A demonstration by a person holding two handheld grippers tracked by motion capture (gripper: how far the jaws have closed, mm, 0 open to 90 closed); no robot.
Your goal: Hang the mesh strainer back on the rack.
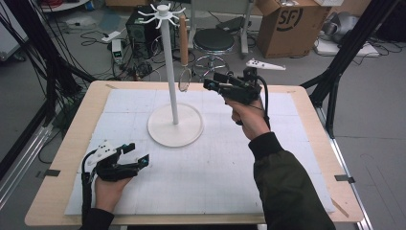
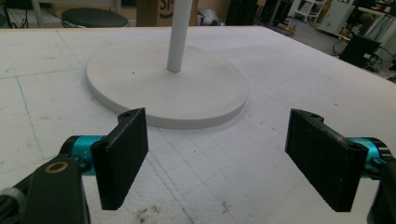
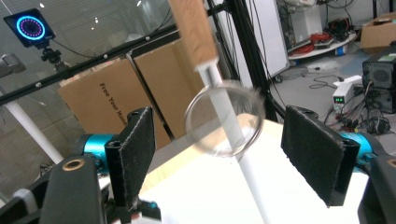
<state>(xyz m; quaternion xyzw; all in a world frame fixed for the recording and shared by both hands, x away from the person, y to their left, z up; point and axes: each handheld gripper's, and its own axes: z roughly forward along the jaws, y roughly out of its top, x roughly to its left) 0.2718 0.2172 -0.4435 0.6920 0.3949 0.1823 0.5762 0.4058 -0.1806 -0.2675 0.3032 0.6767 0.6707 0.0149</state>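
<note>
I have the right gripper (image 1: 208,85) up at the far side of the table (image 1: 57,191), its jaws spread wide with nothing pressed between them. No earlier look is at hand, so I say only how it stands: wide, pads clear. In the right gripper view the strainer (image 3: 224,119) hangs ahead of the right gripper (image 3: 217,154), its round wire ring blurred and its wooden handle (image 3: 192,28) running up out of the top of the picture. The ring sits in the space ahead of the two black pads, and neither pad touches it that I can see.

From the high view the strainer (image 1: 184,79) hangs by its wooden handle (image 1: 183,40) from one of the hooks at the top of the white stand (image 1: 168,57), just beside the pole, with the ring near the right gripper's tips.

The stand's round base (image 1: 189,132) rests on the white mat (image 1: 230,172) near the middle of the table.

My left gripper (image 1: 139,153) rests low at the near left, the hand (image 1: 107,191) on the mat. Its jaws are wide too, holding nothing; in the left gripper view the base (image 2: 140,79) and pole (image 2: 180,32) lie ahead of the left gripper (image 2: 217,161), well apart from the pads.
</note>
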